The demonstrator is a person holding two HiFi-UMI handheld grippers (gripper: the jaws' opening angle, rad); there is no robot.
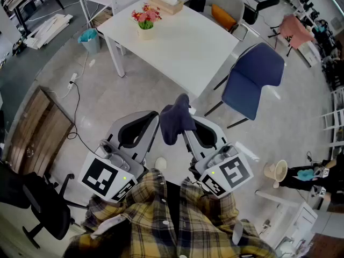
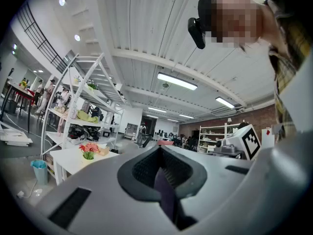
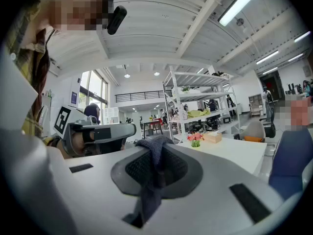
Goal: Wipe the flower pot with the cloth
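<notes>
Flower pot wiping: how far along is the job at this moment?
Done: the cloth is picked up, pinched in the right gripper. In hand: holding it ahead; the left gripper is shut. Left: all the wiping; the flower pot stands far off on the white table.

We wear a long-sleeved plaid shirt [image 1: 134, 235] in yellow, brown and grey, with small pale buttons down the front. Our left gripper [image 1: 150, 123] and right gripper [image 1: 198, 127] have smooth light grey shells with narrow dark slots, and black ribbed pads [image 2: 144, 168] set in a rounded dark recess. Each carries a white cube [image 1: 105, 177] with black square markers and a small green light.
</notes>
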